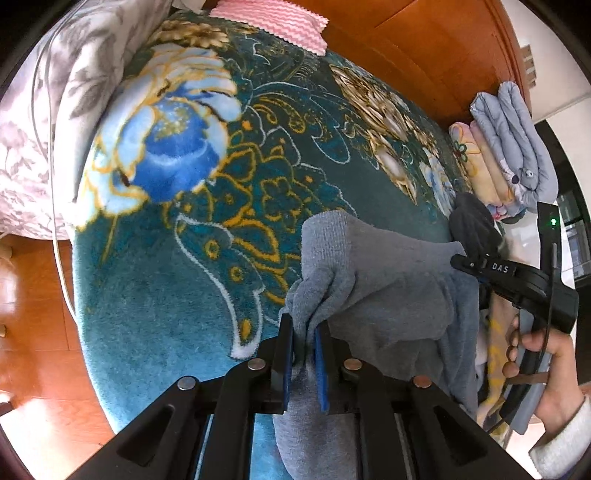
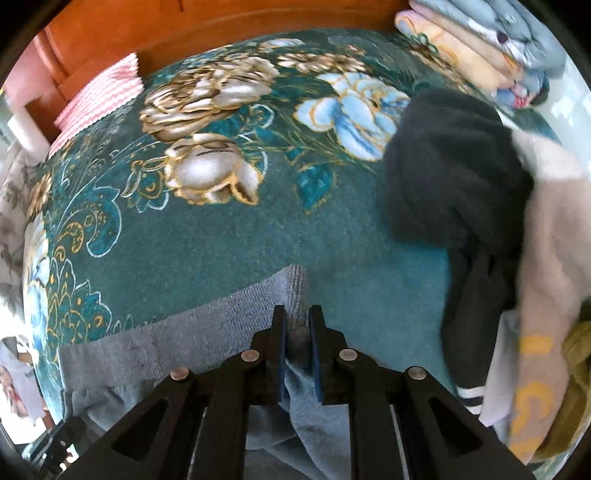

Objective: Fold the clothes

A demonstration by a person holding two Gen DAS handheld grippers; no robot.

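Note:
A grey-blue knitted garment (image 1: 388,280) hangs over the teal flowered blanket (image 1: 221,206), held up between both grippers. My left gripper (image 1: 304,325) is shut on one bunched edge of it. My right gripper (image 2: 297,317) is shut on its ribbed hem (image 2: 295,288); the rest of the garment (image 2: 166,339) stretches away to the left. The right gripper also shows in the left wrist view (image 1: 458,258), gripping the garment's far corner, with the person's hand (image 1: 535,350) on its handle.
A heap of loose clothes, dark (image 2: 454,177), pale pink (image 2: 554,229) and olive (image 2: 576,387), lies to the right. Folded clothes (image 1: 513,147) are stacked by the wooden headboard (image 1: 424,48). A pink striped cloth (image 1: 273,22) and a flowered pillow (image 1: 33,122) lie at the far side.

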